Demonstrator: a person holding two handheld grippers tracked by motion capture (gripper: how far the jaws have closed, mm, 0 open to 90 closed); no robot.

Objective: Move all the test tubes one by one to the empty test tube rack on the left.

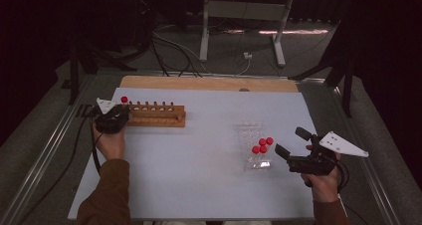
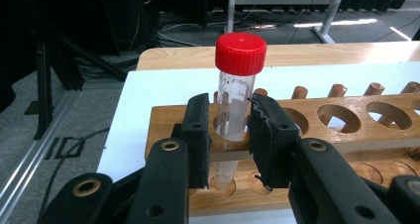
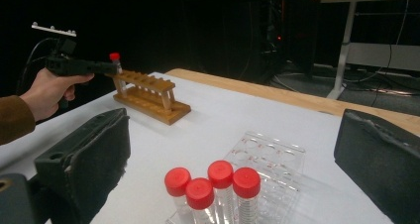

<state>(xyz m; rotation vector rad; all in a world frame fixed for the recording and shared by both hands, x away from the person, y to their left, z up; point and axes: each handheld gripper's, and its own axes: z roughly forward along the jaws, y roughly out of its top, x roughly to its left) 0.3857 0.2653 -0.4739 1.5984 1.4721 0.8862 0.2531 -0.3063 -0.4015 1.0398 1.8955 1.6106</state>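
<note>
Work in hand: the person is seating a red-capped tube (image 2: pixel 236 92) into the end hole of the wooden rack (image 2: pixel 346 130), at about 10 o'clock on the white surface (image 1: pixel 199 155) in the high view.
Left gripper (image 2: pixel 225 130): its jaws are flanking the tube at rack height; the 3 o'clock pad looks to be touching the tube wall, while a thin gap is showing at the 9 o'clock pad, so the grip seems to be loosening rather than clenched.
Tube axis: upright, cap at 12 o'clock, rounded tip sitting down near the rack's base board.
Key relation: the tube is standing straight between the jaws, so by my judgement the coming move is a pull-back toward 6 o'clock in the left gripper view, level, without nudging the tube.
Right gripper (image 3: pixel 233 149): its jaws are spread wide and holding nothing, with the next tubes lying just ahead at 12 o'clock.
Nearer hand: the right one, for the four capped tubes (image 3: pixel 213 187) standing in the clear tray (image 3: pixel 277 157).
In the way: the rack's remaining holes are standing open toward 3 o'clock; nothing is blocking the path between tray and rack.
Risk: a dragging pad could be tilting the tube.
</note>
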